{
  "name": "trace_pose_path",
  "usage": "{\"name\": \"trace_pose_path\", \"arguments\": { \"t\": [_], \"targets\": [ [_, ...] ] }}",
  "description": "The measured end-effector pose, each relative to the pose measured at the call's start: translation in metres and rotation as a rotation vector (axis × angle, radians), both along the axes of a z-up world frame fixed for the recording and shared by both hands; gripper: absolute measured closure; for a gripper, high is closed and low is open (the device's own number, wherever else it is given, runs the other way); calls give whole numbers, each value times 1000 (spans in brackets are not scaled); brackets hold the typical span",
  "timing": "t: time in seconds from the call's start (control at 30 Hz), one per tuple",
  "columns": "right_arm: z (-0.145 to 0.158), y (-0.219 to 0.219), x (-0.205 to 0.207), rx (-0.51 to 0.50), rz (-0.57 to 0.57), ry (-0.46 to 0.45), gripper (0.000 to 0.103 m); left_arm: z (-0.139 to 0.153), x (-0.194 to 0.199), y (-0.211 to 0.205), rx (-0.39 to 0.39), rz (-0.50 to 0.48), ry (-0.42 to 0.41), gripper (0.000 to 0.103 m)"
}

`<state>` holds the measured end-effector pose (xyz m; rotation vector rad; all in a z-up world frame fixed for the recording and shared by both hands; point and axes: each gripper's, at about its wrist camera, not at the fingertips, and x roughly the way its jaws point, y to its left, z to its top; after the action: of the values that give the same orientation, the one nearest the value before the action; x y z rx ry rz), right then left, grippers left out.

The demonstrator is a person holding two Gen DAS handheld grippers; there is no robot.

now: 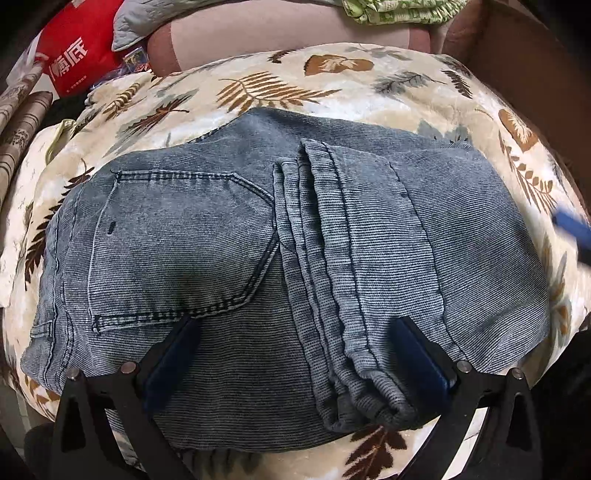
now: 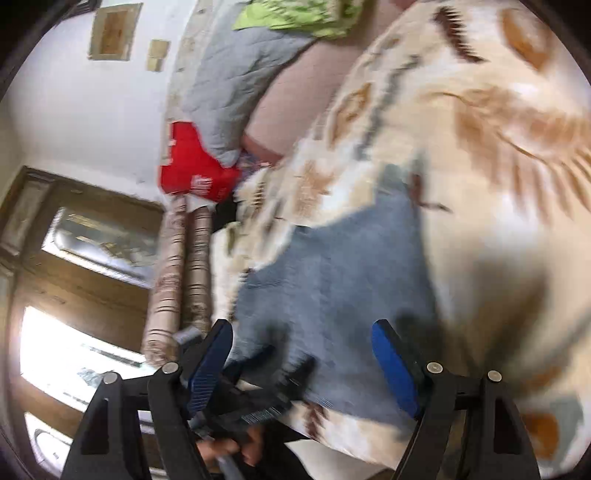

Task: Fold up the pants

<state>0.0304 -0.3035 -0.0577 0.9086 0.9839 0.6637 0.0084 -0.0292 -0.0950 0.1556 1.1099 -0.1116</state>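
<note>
Pants (image 1: 280, 236), blue-grey denim, lie folded on a leaf-patterned blanket (image 1: 332, 81) with the leg hems laid across the middle. Left gripper (image 1: 295, 332) hovers over their near edge, fingers apart and holding nothing. Right gripper (image 2: 303, 332), in a blurred view, also has its fingers spread above the cloth.

Folded pants on a blanket, a gripper at the near edge

In the left wrist view the pants (image 1: 280, 251) lie folded mid-frame on the blanket (image 1: 332, 81), pocket (image 1: 177, 243) at left, leg hems (image 1: 332, 288) stacked right of centre. The left gripper (image 1: 295, 328) sits at lower centre over them. A bag (image 1: 79, 55) and pillow (image 1: 147, 18) lie upper left, behind the blanket.
</note>
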Motion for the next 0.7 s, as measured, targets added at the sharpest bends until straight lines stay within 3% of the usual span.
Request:
{"name": "trace_pose_path", "arguments": {
  "t": [0.1,0.2,0.23,0.33,0.47,0.6,0.67,0.7],
  "targets": [
    [-8,12,43,31,-2,11,22,1,-2,0,0,-1,-2,0],
    [-62,16,91,-55,-36,193,23,-2,-5,-2,7,-6,-10,0],
    [-71,11,97,-5,-37,208,23,-2,-6,-1,6,-7,-10,0],
    [-46,2,85,31,-56,162,23,-3,0,0,-4,-10,-8,0],
    [-17,3,39,50,-5,102,23,-3,-1,1,-9,-9,-19,0],
    [-33,7,-6,88,28,146,22,-3,-1,0,-8,-6,-21,0],
    [-60,18,-17,-27,51,219,24,-4,0,0,-3,-11,-22,0],
    [-64,17,-19,-11,32,216,25,-3,-1,1,-3,-17,-25,0]
  ]
}}
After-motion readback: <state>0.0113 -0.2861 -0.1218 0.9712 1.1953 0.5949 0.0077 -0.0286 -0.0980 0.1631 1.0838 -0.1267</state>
